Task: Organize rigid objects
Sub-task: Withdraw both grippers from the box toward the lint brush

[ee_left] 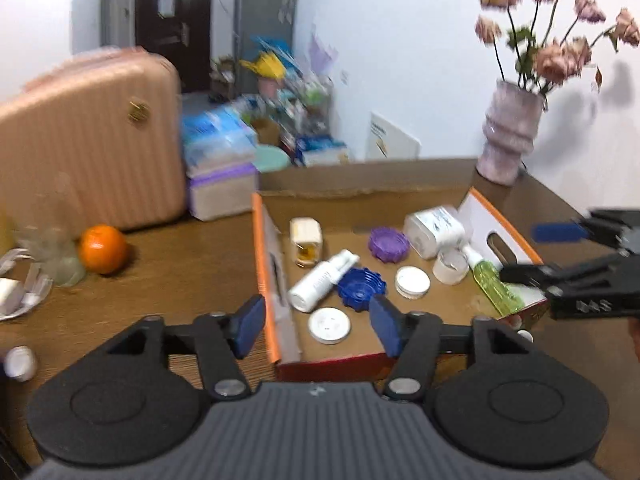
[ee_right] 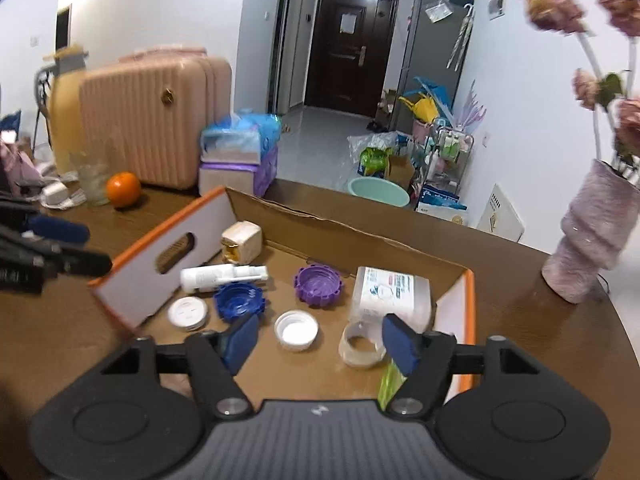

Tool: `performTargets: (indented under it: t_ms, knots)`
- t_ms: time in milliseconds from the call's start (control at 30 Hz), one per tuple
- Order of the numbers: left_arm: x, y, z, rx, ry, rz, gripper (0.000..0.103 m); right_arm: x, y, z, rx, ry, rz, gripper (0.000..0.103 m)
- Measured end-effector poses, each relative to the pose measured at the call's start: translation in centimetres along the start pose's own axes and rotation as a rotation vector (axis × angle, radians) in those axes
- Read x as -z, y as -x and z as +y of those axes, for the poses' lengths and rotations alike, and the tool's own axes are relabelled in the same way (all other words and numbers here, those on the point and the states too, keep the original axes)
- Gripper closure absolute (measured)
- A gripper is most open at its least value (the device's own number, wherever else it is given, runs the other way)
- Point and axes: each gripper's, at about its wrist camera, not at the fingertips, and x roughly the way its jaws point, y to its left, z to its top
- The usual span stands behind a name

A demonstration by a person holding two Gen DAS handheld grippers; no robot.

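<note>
An open cardboard box lies on the brown table. It holds a white spray bottle, a blue cap, a purple cap, white lids, a cream bottle, a white pack, a tape ring and a green bottle. My left gripper is open and empty over the box's near left corner. My right gripper is open and empty over the box.
An orange, a clear glass and a white charger sit on the table at the left. A pink vase of flowers stands at the right. A pink suitcase stands behind the table.
</note>
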Motion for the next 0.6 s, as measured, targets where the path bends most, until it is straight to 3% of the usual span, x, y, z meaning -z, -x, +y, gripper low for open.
performTargets:
  t_ms: [100, 267, 367, 500, 600]
  knots:
    - [1.5, 3.7, -0.6, -0.064, 0.005, -0.072, 0.029, 1.8, 3.8, 0.4, -0.002, -0.027, -0.042, 0.035]
    - [5.7, 9.3, -3.0, -0.149, -0.031, -0.24, 0.025, 6.2, 10.1, 1.8, -0.023, -0.077, -0.195, 0.035]
    - [8.1, 12.2, -4.1, -0.146, -0.017, -0.315, 0.022, 9.6, 13.4, 2.9, -0.058, -0.105, -0.299, 0.034]
    - [11.9, 16.3, -5.5, -0.134, 0.004, -0.407, 0.019, 14.0, 16.8, 5.0, -0.017, -0.1, -0.378, 0.028]
    - [15.5, 19.2, -6.2, -0.12, 0.02, -0.47, 0.009, 17.3, 19.1, 6.8, 0.007, -0.07, -0.423, 0.022]
